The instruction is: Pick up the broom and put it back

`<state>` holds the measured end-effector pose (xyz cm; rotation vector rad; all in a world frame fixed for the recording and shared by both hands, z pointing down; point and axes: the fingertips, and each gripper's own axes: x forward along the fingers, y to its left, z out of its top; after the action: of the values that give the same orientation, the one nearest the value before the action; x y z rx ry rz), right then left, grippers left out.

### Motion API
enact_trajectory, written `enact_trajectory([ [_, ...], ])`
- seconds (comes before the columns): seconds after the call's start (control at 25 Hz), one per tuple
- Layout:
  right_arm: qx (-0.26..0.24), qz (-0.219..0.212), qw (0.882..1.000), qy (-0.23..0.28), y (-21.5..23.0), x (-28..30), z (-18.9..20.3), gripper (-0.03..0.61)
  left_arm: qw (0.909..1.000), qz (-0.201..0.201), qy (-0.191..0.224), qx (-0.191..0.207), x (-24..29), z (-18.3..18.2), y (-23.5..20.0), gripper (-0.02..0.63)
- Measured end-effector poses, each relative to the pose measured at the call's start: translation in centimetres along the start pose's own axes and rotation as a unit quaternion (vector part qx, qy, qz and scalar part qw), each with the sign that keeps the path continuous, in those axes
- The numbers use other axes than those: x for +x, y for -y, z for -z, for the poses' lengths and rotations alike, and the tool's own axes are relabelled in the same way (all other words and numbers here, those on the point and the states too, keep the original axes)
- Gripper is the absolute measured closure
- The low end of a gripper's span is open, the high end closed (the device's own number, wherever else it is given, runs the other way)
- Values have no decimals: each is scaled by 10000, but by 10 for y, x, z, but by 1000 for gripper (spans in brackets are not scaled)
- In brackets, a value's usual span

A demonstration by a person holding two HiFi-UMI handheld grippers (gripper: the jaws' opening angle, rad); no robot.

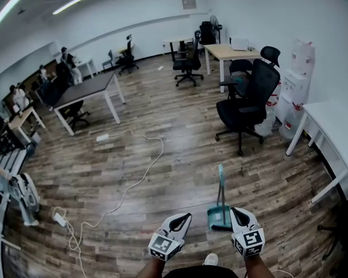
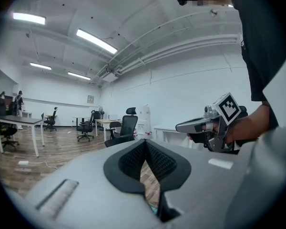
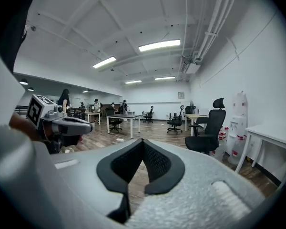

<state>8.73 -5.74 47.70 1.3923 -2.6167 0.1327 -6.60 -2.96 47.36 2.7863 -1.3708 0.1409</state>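
A teal broom and dustpan set [image 1: 220, 206] stands upright on the wooden floor, its thin handle rising toward the room. My left gripper [image 1: 186, 216] is just left of its base and my right gripper [image 1: 234, 211] just right of it; neither touches it. In the left gripper view the left gripper [image 2: 144, 143] has its pads meeting at the tips with nothing between them, and the right gripper [image 2: 182, 126] shows beside it. The right gripper view shows the right gripper [image 3: 143, 142] shut and empty, with the left gripper [image 3: 87, 125] to its left.
A black office chair [image 1: 246, 106] stands ahead on the right, beside water dispensers [image 1: 296, 91] and a white table [image 1: 336, 129]. A white cable [image 1: 133, 184] runs across the floor to a power strip [image 1: 60, 218]. A dark desk [image 1: 87, 90] and seated people are at the far left.
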Motion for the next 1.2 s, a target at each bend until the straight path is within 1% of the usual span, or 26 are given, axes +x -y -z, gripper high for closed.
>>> enact_trajectory([
  [0.2, -5, -118, 9997, 197, 15, 10, -10, 575, 9998, -166, -105, -74, 17, 7, 0, 594],
  [0.32, 20, -217, 9995, 232, 22, 21, -8, 575, 9996, -227, -117, -101, 26, 7, 1, 594],
  [0.6, 241, -162, 9996, 48, 32, 39, 3, 575, 9991, -264, -274, -197, 35, 21, -11, 594],
  [1.0, 213, -60, 9991, -374, 43, 75, 39, 575, 9989, -133, -360, -274, 62, 38, -39, 594],
  [1.2, 141, -2, 9974, -701, 51, 92, 63, 575, 9977, -129, -536, -385, 75, 55, -51, 594],
])
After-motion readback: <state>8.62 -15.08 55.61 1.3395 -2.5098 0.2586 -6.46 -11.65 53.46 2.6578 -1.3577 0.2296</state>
